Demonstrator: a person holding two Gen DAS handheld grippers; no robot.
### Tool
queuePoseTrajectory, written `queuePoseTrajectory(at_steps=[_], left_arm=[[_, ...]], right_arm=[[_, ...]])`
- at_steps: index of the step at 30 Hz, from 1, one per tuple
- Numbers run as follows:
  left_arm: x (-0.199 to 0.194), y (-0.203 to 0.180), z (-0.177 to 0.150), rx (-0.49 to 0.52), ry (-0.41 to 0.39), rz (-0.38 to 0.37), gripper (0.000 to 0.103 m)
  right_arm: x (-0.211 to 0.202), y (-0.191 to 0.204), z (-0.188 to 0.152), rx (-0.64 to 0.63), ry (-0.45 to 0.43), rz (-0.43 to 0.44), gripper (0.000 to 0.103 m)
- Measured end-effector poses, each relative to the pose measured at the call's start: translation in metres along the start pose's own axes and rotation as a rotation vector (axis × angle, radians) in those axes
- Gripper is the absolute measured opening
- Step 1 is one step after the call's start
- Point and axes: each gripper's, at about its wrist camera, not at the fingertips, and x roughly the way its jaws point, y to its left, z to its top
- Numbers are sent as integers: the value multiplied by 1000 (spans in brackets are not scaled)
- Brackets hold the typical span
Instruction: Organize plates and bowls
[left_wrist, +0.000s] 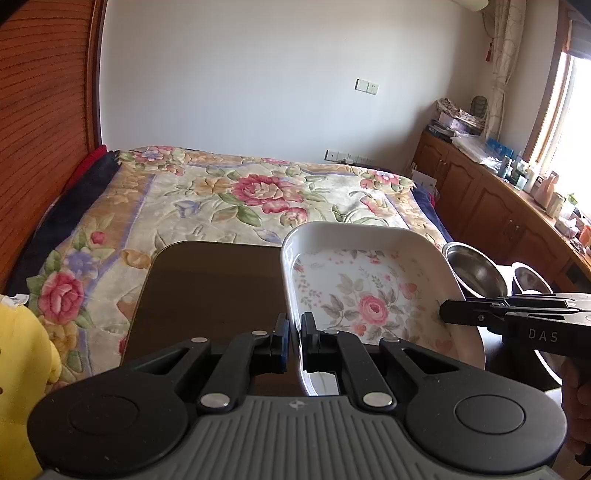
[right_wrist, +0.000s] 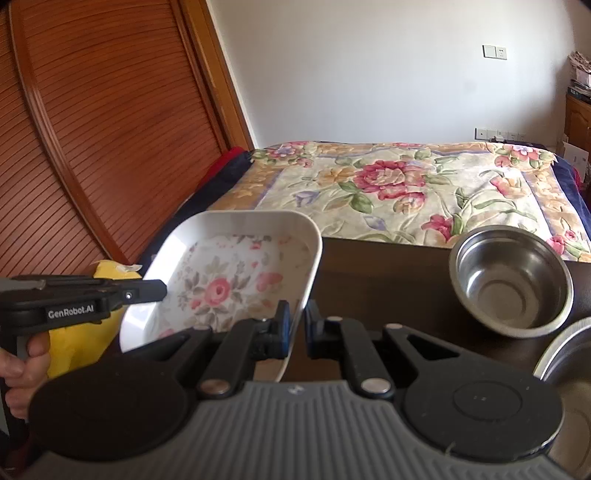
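Note:
A white square dish (left_wrist: 369, 280) with a pink rose print is held tilted over the dark table (left_wrist: 207, 288). My left gripper (left_wrist: 295, 325) is shut on its left rim. The right gripper (left_wrist: 445, 312) reaches in from the right and pinches the opposite rim. In the right wrist view the dish (right_wrist: 229, 266) has its right rim clamped in my right gripper (right_wrist: 297, 317), with the left gripper (right_wrist: 162, 290) at its far side. Two steel bowls (right_wrist: 513, 280) (right_wrist: 565, 354) sit on the table (right_wrist: 388, 280) to the right, also visible as steel bowls (left_wrist: 476, 273) (left_wrist: 532, 280).
A bed with a floral blanket (left_wrist: 258, 192) lies just beyond the table. A louvred wooden door (right_wrist: 110, 122) stands to the left, and a yellow object (left_wrist: 22, 369) is at the near left. Cluttered wooden cabinets (left_wrist: 480, 192) line the right wall under a window.

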Motion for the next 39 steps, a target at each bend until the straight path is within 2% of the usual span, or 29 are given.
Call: queuePoseTrajectory(at_steps=[12, 28, 39], left_arm=[[-43, -11, -30, 25, -45, 4, 34], [-85, -49, -77, 31, -75, -46, 34], [-94, -63, -119, 8, -43, -71, 34]], right_arm=[[-37, 11, -21, -30, -26, 21, 10], [-92, 1, -63, -53, -42, 12, 10], [-107, -3, -99, -64, -13, 3, 10]])
